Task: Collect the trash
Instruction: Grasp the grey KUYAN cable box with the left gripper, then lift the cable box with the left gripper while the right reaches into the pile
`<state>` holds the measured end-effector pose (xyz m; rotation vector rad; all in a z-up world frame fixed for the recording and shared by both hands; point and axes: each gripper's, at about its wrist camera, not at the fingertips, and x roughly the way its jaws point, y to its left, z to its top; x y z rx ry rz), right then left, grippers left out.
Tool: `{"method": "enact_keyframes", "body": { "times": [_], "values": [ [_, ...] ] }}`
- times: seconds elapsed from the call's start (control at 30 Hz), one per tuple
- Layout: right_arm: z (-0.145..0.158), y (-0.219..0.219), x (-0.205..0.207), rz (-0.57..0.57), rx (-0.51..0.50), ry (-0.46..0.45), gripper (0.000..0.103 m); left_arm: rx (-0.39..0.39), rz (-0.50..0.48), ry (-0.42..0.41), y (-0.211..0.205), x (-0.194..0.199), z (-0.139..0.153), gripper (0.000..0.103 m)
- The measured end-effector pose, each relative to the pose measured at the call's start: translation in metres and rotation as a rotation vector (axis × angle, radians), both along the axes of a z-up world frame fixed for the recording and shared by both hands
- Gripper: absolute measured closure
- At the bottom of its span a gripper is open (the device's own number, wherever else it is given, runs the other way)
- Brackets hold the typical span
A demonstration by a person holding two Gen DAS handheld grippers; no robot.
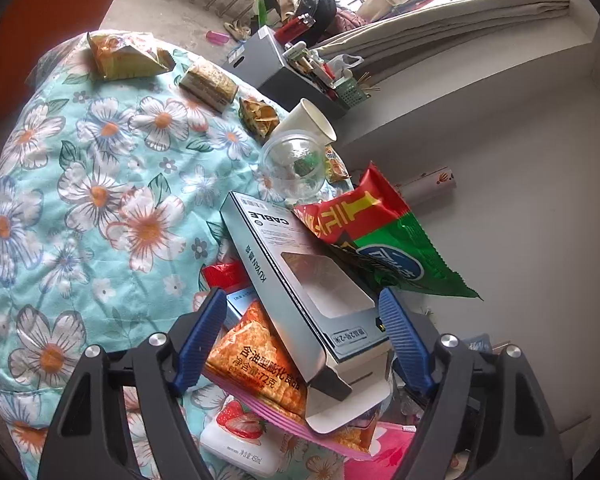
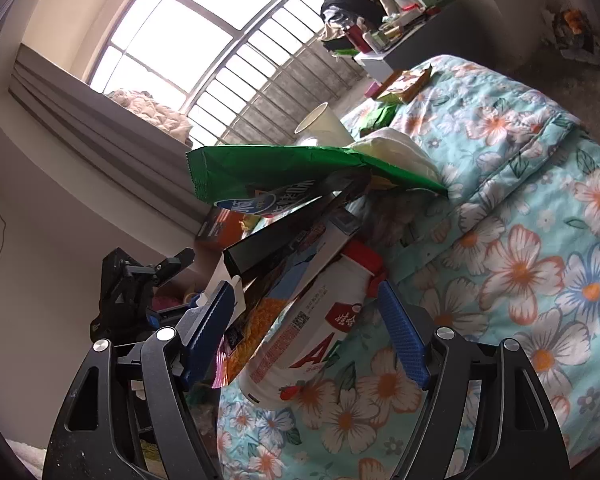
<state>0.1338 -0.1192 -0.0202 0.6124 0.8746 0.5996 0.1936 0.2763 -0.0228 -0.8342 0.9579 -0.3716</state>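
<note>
Here, a floral quilt (image 1: 80, 200) on the bed is covered with trash. Piled at its edge: a red-green snack bag (image 1: 380, 240), a grey cable box (image 1: 300, 280), an orange snack packet (image 1: 256, 364), a white strawberry-milk bottle (image 2: 312, 336). Behind are seen a paper cup (image 1: 308, 120) and clear dome lid (image 1: 292, 164). The left gripper (image 1: 300, 344) and right gripper (image 2: 304, 332) are held with fingers spread around the pile, nothing pinched.

"CABLE", "KUYAN" on grey box (image 1: 300, 276)
</note>
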Motion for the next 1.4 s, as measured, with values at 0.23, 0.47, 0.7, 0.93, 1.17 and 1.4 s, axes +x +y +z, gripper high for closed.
{"method": "enact_keyframes", "body": {
  "times": [0.23, 0.47, 0.7, 0.93, 1.17, 1.4],
  "values": [
    [-0.013, -0.011, 0.008, -0.017, 0.003, 0.041, 0.032, -0.083, -0.074, 0.205, 0.005, 0.06, -0.047, 0.035],
    [-0.016, -0.016, 0.011, -0.04, -0.016, 0.059, 0.032, -0.204, -0.124, 0.245, 0.002, 0.081, -0.068, 0.036],
    [-0.005, -0.029, 0.027, -0.078, 0.032, 0.045, 0.032, -0.278, -0.143, 0.258, 0.002, 0.092, -0.079, 0.052],
    [-0.022, -0.05, 0.066, -0.12, 0.314, 0.208, 0.032, -0.315, -0.131, 0.194, 0.014, 0.087, -0.076, 0.064],
    [-0.057, -0.047, 0.084, -0.104, 0.536, 0.408, 0.032, -0.338, -0.117, 0.139, 0.025, 0.078, -0.069, 0.068],
    [-0.071, -0.057, 0.087, -0.162, 0.624, 0.469, 0.032, -0.351, -0.095, 0.082, 0.03, 0.064, -0.052, 0.073]
  ]
}}
